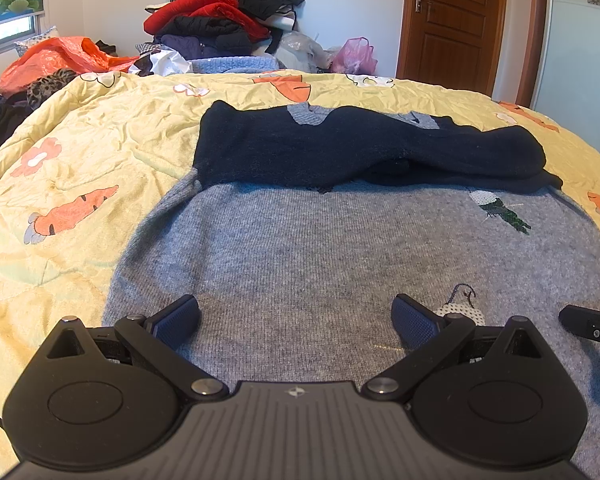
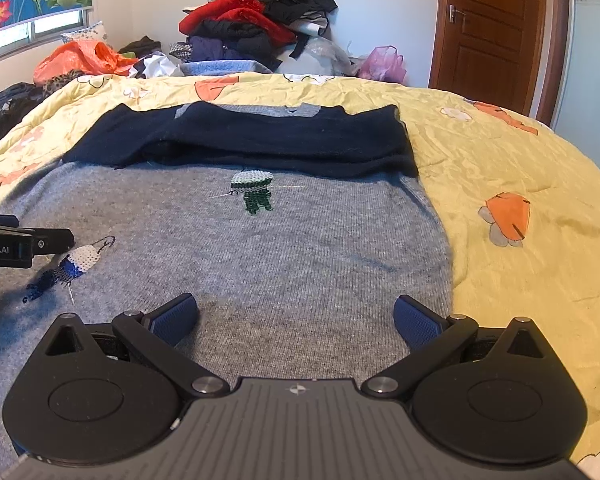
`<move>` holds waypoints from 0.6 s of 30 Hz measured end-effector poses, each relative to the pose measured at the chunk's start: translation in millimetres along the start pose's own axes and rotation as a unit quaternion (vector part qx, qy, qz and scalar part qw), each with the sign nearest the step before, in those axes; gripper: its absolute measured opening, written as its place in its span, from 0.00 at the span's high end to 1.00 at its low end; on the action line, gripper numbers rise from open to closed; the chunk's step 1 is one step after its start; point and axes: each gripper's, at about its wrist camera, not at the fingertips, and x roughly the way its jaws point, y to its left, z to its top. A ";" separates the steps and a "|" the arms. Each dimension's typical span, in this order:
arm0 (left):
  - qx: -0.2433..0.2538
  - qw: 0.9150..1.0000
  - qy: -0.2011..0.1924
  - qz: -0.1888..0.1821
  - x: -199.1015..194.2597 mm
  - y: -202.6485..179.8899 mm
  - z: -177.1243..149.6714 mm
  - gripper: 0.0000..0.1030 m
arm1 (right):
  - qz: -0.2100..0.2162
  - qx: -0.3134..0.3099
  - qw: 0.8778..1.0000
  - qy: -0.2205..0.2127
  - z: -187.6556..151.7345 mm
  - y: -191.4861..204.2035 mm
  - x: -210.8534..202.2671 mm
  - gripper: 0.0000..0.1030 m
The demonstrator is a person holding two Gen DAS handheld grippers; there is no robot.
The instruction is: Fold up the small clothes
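From the left wrist camera, a small gray sweater point(image 1: 320, 248) lies flat on a yellow quilt point(image 1: 92, 128) with carrot pictures on it. Its dark navy sleeves point(image 1: 340, 148) are folded across the top part, one over the other. The left gripper point(image 1: 296, 320) sits low over the bottom part of the sweater, and its two blue fingers point(image 1: 178, 318) are spread wide apart — nothing is between them. A little sewn figure in white and green point(image 1: 496, 210) shows on the gray knit. At the right edge, a bit of the other gripper point(image 1: 592, 326) peeks in. Far back, a big pile of clothes point(image 1: 228, 12) sits by the wall, with an orange bag point(image 1: 60, 58) and a brown door point(image 1: 456, 20).

From the right wrist camera, the same sweater point(image 2: 300, 248) fills the middle of the bed. The right gripper point(image 2: 296, 320) rests low over the sweater's bottom part, near its right side, fingers point(image 2: 414, 322) far apart and holding nothing. The left gripper point(image 2: 24, 246) pokes in from the left — just beside a white and blue sewn figure point(image 2: 74, 266). The navy sleeves point(image 2: 260, 140) lie across the top.
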 end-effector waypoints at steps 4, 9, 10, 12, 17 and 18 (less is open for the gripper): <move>0.000 1.000 0.000 0.000 0.1 0.0 0.2 0.00 | 0.000 0.000 1.000 0.000 0.1 -0.1 0.1 0.00; 0.000 1.000 0.000 0.000 0.1 -0.2 0.2 0.00 | 0.000 0.000 1.000 0.000 0.1 -0.1 0.1 0.00; 0.000 1.000 0.000 0.000 0.2 -0.3 0.2 0.00 | 0.000 0.000 1.000 0.000 0.1 -0.1 0.0 0.00; 0.000 1.000 0.000 0.001 0.3 -0.5 0.3 0.00 | 0.000 0.000 1.000 0.000 0.1 -0.2 -0.1 0.00; 0.001 1.000 0.000 0.001 0.2 -0.5 0.2 0.00 | -0.012 0.012 1.000 0.004 -1.7 1.5 -4.8 0.00; 0.000 1.000 0.000 0.001 0.2 -0.4 0.1 0.00 | -0.017 0.017 1.000 0.008 -2.5 2.5 -7.8 0.00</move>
